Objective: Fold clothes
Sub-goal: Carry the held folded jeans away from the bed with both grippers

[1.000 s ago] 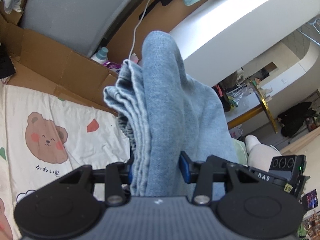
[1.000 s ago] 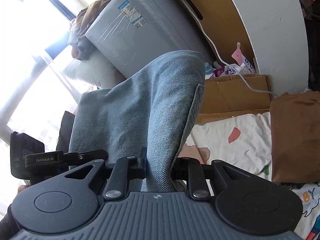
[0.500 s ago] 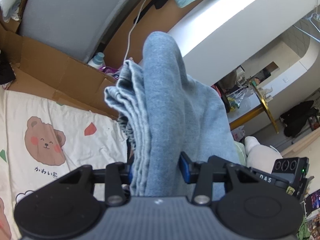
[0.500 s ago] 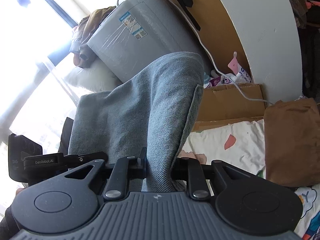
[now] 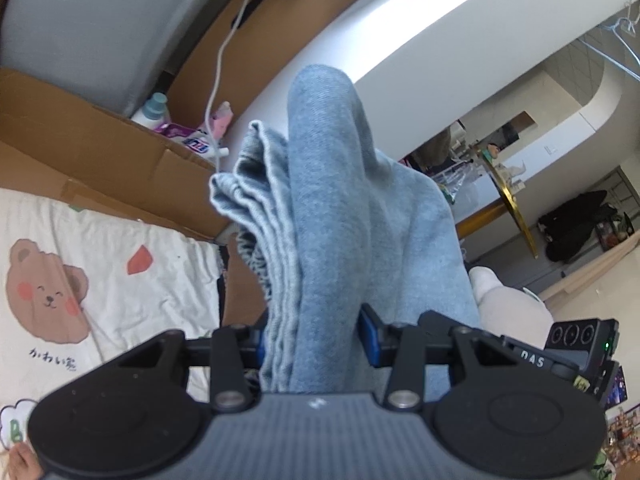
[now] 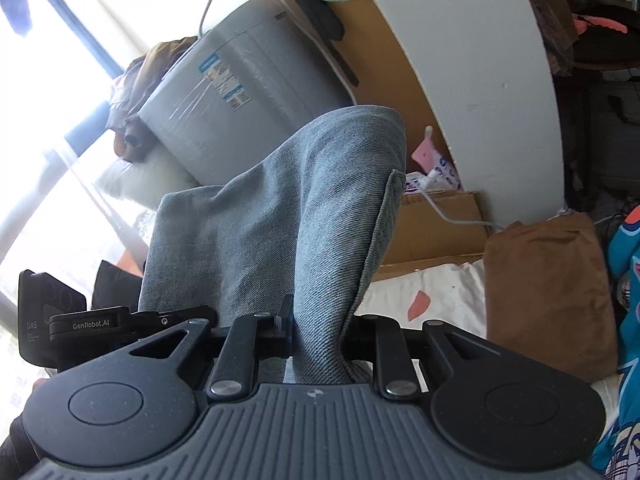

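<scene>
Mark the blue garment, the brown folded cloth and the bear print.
blue garment [image 5: 332, 208], left wrist view, middle fold
brown folded cloth [image 6: 548, 292], right wrist view, centre
bear print [image 5: 44, 292], left wrist view, face

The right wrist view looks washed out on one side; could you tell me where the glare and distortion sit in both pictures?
Right wrist view: the window at left is blown out to white, while the blue garment stays evenly lit. Left wrist view: the white wall glares brightly and bends in a fisheye curve; the bear-print sheet is slightly soft.

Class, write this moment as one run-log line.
left gripper: shut on blue garment | right gripper: shut on blue garment | garment lifted above bear-print sheet
</scene>
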A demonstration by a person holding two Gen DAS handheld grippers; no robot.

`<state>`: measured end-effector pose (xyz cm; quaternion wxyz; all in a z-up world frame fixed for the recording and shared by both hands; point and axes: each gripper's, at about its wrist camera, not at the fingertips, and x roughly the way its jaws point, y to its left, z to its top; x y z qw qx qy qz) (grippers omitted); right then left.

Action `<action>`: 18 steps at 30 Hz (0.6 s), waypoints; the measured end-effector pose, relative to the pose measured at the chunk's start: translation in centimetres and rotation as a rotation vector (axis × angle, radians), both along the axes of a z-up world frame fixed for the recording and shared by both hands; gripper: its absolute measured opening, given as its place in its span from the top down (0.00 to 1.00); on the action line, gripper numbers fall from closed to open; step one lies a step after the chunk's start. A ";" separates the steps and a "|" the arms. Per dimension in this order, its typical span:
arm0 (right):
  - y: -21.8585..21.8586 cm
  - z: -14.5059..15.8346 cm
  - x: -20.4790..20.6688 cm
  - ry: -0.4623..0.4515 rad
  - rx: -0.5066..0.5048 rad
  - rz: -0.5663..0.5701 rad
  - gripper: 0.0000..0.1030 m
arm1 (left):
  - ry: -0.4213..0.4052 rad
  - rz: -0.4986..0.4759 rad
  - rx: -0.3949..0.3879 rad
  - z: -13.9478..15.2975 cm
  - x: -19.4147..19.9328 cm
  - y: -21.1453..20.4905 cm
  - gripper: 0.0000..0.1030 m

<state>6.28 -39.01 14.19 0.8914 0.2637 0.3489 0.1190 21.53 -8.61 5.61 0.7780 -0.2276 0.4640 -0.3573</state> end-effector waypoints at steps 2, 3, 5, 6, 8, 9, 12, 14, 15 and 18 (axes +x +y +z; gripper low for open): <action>-0.7 -0.2 0.4 0.004 -0.008 -0.016 0.80 | 0.003 -0.013 -0.008 -0.3 0.5 -0.9 0.56; -1.1 -0.3 0.6 0.007 -0.012 -0.022 0.80 | 0.005 -0.020 -0.013 -0.6 0.9 -1.4 0.56; -1.9 -0.5 1.0 0.013 -0.019 -0.033 0.80 | 0.009 -0.033 -0.018 -1.0 1.3 -2.3 0.56; -2.4 -0.7 1.3 0.018 -0.021 -0.040 0.80 | 0.012 -0.040 -0.020 -1.1 1.5 -2.8 0.56; -3.3 -1.1 1.8 0.027 -0.025 -0.055 0.80 | 0.016 -0.052 -0.021 -1.5 2.0 -3.8 0.56; -3.7 -1.3 2.1 0.031 -0.026 -0.063 0.80 | 0.018 -0.057 -0.020 -1.8 2.4 -4.4 0.56; -5.0 -1.9 2.9 0.046 -0.023 -0.101 0.80 | 0.012 -0.076 -0.024 -2.6 3.3 -5.9 0.56; -5.8 -2.2 3.3 0.043 -0.029 -0.135 0.80 | 0.014 -0.094 -0.031 -3.1 3.8 -6.9 0.56; -6.1 -2.4 3.5 0.047 -0.033 -0.144 0.80 | 0.015 -0.101 -0.028 -3.3 4.1 -7.5 0.56; -7.0 -3.3 4.2 0.055 -0.043 -0.163 0.80 | 0.014 -0.124 -0.024 -3.9 5.0 -8.7 0.56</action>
